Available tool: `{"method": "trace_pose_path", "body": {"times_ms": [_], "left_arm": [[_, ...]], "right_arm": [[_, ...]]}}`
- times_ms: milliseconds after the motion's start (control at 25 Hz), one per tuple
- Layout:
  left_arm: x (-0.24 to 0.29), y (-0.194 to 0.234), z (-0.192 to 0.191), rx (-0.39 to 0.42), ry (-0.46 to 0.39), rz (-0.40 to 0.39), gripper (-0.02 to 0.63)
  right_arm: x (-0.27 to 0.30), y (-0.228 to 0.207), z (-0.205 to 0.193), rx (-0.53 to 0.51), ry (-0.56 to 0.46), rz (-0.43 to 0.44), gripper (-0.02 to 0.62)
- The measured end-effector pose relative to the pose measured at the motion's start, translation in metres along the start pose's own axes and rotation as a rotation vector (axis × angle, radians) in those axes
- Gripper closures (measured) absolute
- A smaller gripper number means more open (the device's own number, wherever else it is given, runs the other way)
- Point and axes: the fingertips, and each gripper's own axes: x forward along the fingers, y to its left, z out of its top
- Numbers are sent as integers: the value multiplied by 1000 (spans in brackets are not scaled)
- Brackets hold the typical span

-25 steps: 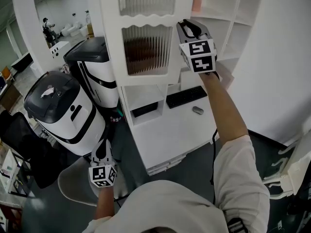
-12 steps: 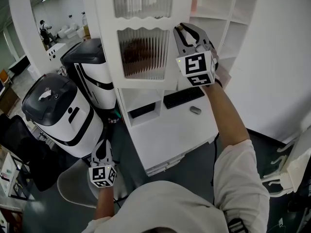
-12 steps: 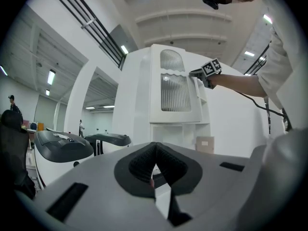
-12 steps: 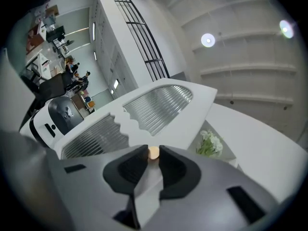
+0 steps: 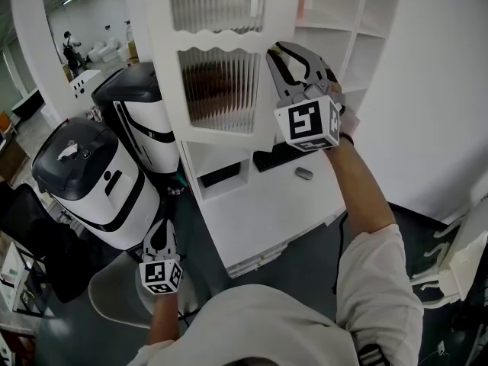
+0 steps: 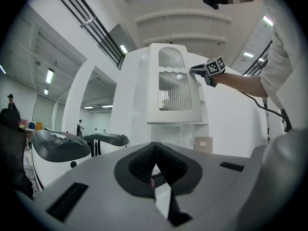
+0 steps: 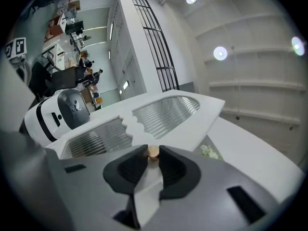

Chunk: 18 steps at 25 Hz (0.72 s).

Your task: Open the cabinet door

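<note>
Overhead, in the head view, the cabinet door (image 5: pixel 217 90), ribbed glass in a white frame, sits at eleven o'clock. It looks slightly ajar, though the angle makes that hard to judge. The right gripper (image 5: pixel 282 56) meets its right edge at one o'clock. The left gripper (image 5: pixel 160 231) hangs at seven o'clock, well apart.

Left gripper view: jaws pressed together, nothing between them.

Right gripper view: jaws clamped on the door's small wooden knob (image 7: pixel 153 151) at six o'clock.
</note>
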Motion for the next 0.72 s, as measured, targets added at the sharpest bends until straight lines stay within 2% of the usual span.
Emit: {"method": "trace_pose_path", "body": {"times_ms": [240,720], "left_arm": [[1,1,-2,-1,2,0,607],[3,0,-1,-6,2,4,607]], "right_arm": [[-9,5,10,-75,-40,17,518],[-26,11,34,-157,-115,68,518]]}}
